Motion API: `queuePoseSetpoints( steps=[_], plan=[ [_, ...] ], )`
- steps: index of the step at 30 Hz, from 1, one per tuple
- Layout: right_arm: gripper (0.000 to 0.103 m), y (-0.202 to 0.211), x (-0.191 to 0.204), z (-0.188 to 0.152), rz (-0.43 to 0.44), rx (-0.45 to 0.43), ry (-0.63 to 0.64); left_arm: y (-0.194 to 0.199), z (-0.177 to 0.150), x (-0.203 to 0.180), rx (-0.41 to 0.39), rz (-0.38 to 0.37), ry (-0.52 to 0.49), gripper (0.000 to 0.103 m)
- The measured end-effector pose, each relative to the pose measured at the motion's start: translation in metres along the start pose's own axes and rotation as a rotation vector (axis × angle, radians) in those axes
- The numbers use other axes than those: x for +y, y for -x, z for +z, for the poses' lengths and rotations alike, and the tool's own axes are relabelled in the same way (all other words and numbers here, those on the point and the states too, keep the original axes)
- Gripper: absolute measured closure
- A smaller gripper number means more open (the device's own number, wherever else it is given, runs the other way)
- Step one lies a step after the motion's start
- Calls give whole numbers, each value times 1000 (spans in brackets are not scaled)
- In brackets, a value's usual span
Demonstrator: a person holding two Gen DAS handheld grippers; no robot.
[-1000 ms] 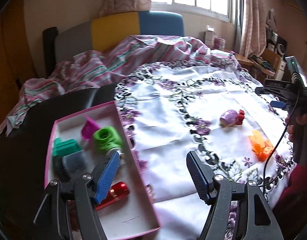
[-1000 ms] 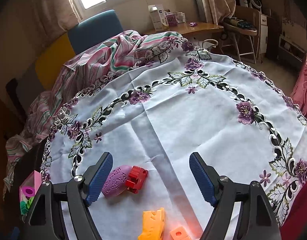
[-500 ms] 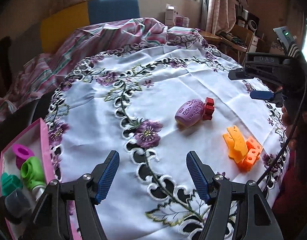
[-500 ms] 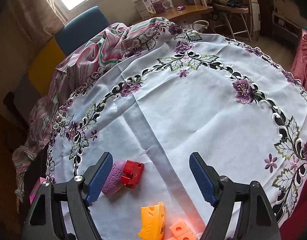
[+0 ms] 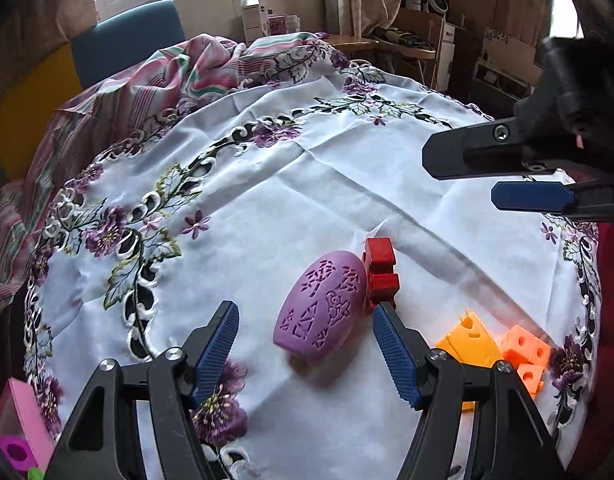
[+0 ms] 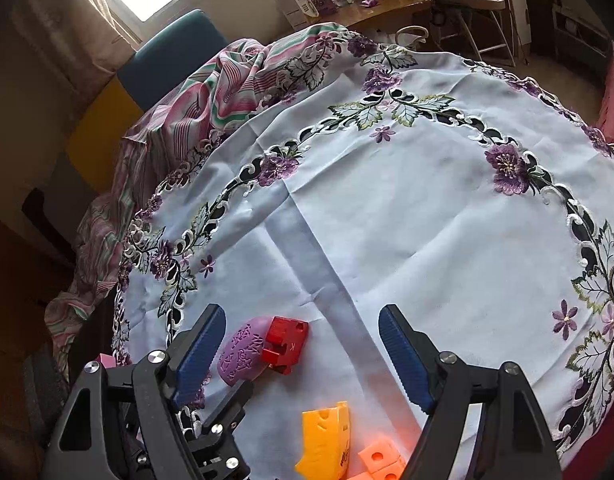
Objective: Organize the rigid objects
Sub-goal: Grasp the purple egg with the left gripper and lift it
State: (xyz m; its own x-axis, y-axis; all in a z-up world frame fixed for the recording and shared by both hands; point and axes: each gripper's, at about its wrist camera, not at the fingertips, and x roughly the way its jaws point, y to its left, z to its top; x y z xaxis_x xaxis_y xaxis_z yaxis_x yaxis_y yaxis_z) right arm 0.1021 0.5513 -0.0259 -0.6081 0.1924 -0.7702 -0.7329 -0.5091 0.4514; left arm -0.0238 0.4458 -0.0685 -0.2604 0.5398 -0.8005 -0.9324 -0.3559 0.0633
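Note:
A purple egg-shaped toy (image 5: pixel 323 312) lies on the white flowered cloth, with a red block (image 5: pixel 381 272) touching its far right side. My left gripper (image 5: pixel 307 344) is open just in front of the egg, one pad on each side and a gap on the left. To the right lie a yellow cheese-shaped piece (image 5: pixel 467 344) and orange cubes (image 5: pixel 523 356). My right gripper (image 6: pixel 303 352) is open over the cloth, above the egg (image 6: pixel 243 352), the red block (image 6: pixel 285 340), the yellow piece (image 6: pixel 327 440) and the cubes (image 6: pixel 381 460). In the left wrist view the right gripper (image 5: pixel 463 176) hangs at the upper right.
A pink box (image 5: pixel 23 412) with a magenta piece (image 5: pixel 15 448) shows at the lower left corner. A striped blanket (image 5: pixel 179 76) is bunched at the cloth's far edge, before a blue and yellow headboard (image 5: pixel 127 40). A desk and shelves stand at the back right.
My left gripper has swung right from over the pink box to the purple egg, and lower. The right gripper has stayed in place, tilting slightly.

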Motion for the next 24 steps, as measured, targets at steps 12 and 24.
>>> queuePoseSetpoints(
  steps=[12, 24],
  plan=[
    [30, 1, -6, 2, -11, -12, -21, -25, -9, 2, 55, -55, 61, 59],
    [44, -2, -12, 2, -18, 2, -41, 35, -86, 22, 51, 46, 245, 59]
  ],
)
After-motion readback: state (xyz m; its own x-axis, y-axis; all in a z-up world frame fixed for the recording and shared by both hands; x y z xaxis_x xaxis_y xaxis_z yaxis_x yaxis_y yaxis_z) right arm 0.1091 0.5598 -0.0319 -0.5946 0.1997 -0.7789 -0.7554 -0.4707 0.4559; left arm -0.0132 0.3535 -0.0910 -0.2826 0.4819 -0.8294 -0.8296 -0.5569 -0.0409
